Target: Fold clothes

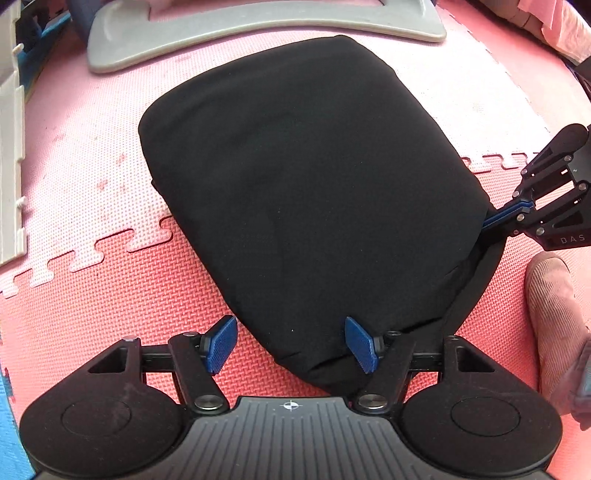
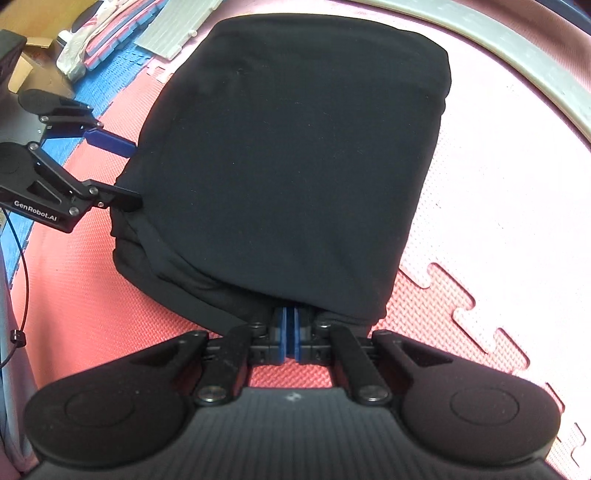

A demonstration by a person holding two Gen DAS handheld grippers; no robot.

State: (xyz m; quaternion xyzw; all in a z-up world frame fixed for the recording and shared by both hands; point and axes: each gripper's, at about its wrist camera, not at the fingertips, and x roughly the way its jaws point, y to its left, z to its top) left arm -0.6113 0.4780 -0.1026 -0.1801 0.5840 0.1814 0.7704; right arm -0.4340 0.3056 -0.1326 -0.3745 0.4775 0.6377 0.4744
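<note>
One black garment [image 1: 306,192], already folded into a thick rectangular bundle of several layers, lies flat on the foam mat [image 1: 92,280], across the jigsaw seam between the pale pink tile and the darker red one, w/ a grey plastic board [image 1: 258,26] just beyond its far edge. Left gripper [image 1: 291,343] has jaws standing apart at the bundle's near corner; one blue pad sits over the cloth, the other over bare mat, nothing pinched. Right gripper [image 2: 290,328] is closed, pads together on the hem of the near edge, so it's got hold of a cloth layer. Judging by the drape & rounded edges, the fabric is soft, light, floppy, not fragile; layers prob. slide on each other, so a one-layer pinch could pull the stack apart. Better hold: grab all layers at a corner or the thick folded edge, both corners of one side together.
</note>
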